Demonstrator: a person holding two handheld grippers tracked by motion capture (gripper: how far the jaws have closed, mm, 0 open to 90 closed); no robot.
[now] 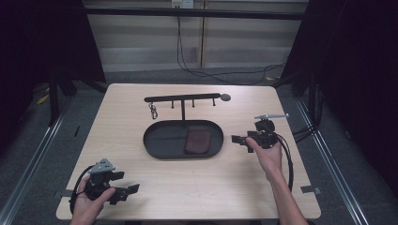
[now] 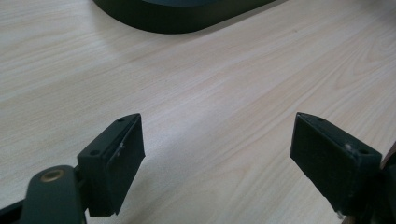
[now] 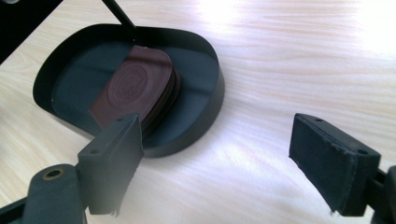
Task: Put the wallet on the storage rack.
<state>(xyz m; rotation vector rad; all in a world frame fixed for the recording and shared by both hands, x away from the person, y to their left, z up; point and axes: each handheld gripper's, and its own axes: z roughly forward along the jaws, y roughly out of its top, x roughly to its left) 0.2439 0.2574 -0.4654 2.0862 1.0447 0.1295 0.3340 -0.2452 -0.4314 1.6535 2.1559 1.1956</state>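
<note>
Left gripper [image 1: 123,192] sat lower left of high view, jaws spread wide, nothing between them, above bare wooden table [image 1: 202,183]. Right gripper [image 1: 240,140] sat right of centre, jaws likewise parted and empty, just beside right end of black oval tray [image 1: 155,150]. Brown leather pouch [image 1: 197,141] lay inside tray, right half. Black hook stand [image 1: 183,98] rose behind tray; small key ring [image 1: 153,111] hung from its left end.

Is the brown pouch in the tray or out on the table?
In the tray. The brown pouch lies flat on the floor of the black oval tray, inside its raised rim, toward the right gripper's side.
</note>
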